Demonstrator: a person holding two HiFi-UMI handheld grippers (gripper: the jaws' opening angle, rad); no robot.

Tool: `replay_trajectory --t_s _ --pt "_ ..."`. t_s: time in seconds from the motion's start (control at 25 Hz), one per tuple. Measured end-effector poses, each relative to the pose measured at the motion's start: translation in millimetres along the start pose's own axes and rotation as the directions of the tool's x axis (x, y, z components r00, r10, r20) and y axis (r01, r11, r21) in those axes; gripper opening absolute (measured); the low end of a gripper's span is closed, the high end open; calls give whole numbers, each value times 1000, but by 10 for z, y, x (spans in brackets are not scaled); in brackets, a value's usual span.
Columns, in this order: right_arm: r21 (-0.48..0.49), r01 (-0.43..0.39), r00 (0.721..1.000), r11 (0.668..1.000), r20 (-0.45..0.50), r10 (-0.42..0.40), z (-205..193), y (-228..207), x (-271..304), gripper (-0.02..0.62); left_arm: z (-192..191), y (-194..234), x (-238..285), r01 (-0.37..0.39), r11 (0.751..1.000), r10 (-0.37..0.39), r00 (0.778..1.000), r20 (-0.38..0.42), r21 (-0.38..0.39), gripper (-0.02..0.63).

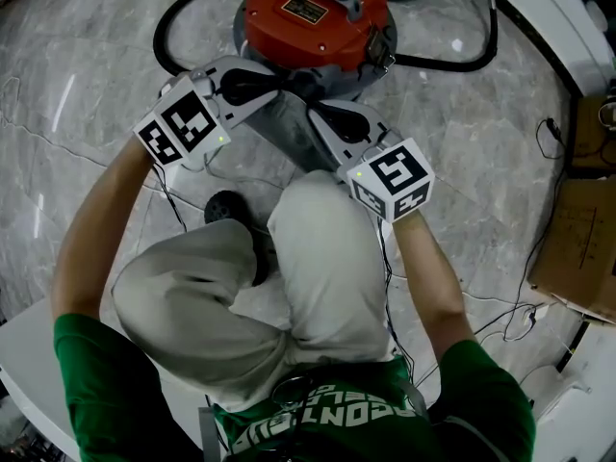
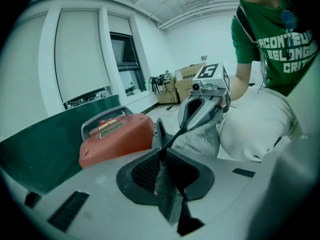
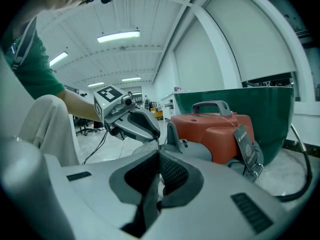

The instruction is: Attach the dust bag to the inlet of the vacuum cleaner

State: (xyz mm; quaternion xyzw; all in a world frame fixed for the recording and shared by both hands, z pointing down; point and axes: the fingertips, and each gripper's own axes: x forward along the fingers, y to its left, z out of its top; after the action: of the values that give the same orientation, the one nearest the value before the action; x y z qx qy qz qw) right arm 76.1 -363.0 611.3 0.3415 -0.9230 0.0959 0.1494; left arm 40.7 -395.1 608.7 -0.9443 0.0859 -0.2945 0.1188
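l gripper [image 1: 276,88] & r gripper [image 1: 314,115] pinch dust bag [image 1: 293,139] btwn them.

One red vacuum cleaner [image 1: 313,12], one grey dust bag [image 1: 292,135], one black hose [image 1: 452,64], one black shoe [image 1: 226,208], two cardboard boxes [image 1: 577,248], two grippers: left gripper [image 1: 285,90], right gripper [image 1: 314,112].

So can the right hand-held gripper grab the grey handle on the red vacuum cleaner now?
Probably not yet: the right hand-held gripper is shut on the grey fabric dust bag. Nothing covers the grey handle of the red vacuum cleaner ahead, though.
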Motion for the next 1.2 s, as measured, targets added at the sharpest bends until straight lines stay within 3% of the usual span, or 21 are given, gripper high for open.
replay_trajectory --t_s 0.32,0.6,0.76,1.0,1.2 --pt "40 -36 999 999 -12 36 -32 -12 -7 15 -14 -23 7 -14 999 15 1000 25 -32 41" --pt "60 -39 999 997 -24 40 -39 -19 -15 17 -20 -31 -4 -102 993 102 995 9 -55 41" --pt "88 -33 999 996 -22 35 -12 -21 -46 17 -28 -22 -45 -118 987 119 993 6 -113 41" --pt "44 18 1000 999 8 -19 152 -22 -185 17 105 -5 -192 -157 979 164 986 41 -127 41" --pt "-29 56 998 998 25 -55 330 20 -234 17 291 -36 -197 -141 984 149 987 64 -110 41"
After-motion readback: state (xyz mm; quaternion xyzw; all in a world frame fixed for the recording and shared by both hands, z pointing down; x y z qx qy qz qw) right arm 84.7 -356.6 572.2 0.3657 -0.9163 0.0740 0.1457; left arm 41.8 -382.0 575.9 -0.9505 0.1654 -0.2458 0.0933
